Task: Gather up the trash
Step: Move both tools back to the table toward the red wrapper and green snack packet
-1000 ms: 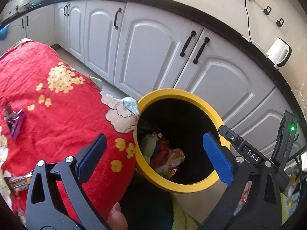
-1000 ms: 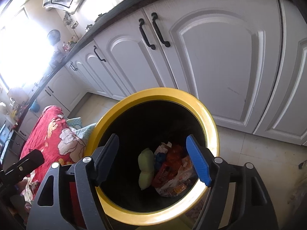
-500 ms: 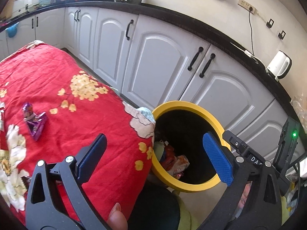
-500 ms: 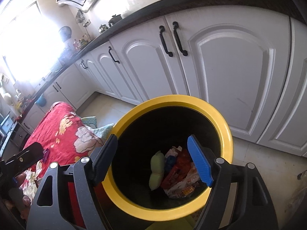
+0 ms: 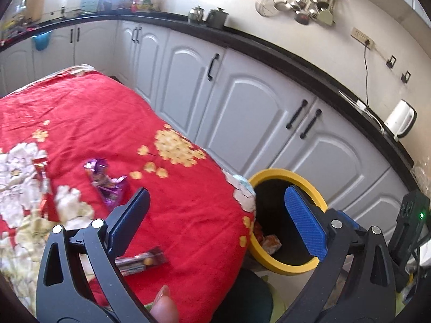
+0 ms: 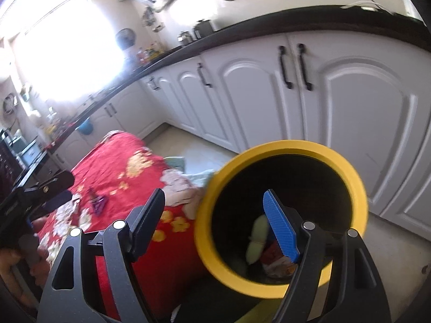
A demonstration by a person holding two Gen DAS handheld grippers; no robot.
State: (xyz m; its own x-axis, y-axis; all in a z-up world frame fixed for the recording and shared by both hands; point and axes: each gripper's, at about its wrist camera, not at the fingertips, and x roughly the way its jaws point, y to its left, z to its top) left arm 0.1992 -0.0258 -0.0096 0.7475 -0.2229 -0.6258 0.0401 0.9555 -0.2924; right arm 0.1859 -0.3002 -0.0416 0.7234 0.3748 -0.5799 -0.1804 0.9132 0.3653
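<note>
A yellow-rimmed black bin (image 5: 317,191) (image 6: 358,185) stands on the floor beside a table under a red flowered cloth (image 5: 107,123) (image 6: 113,158). Wrappers lie in the bin (image 5: 270,242) (image 6: 277,263). On the cloth are a purple wrapper (image 5: 107,183) (image 6: 97,204), a dark wrapper (image 5: 142,261) near the front edge and a red wrapper (image 5: 40,169) at the left. My left gripper (image 5: 215,215) is open and empty above the cloth's right end. My right gripper (image 6: 215,215) is open and empty over the bin's near rim.
White kitchen cabinets (image 5: 242,107) (image 6: 336,107) under a black counter run behind the bin. A white kettle (image 5: 401,118) sits on the counter at right. Tiled floor (image 6: 398,247) shows right of the bin. A hand's fingertip (image 5: 164,306) shows at the bottom edge.
Both grippers have risen and swung left, away from the bin toward the table. More of the red cloth and its wrappers has come into view. Both stay open.
</note>
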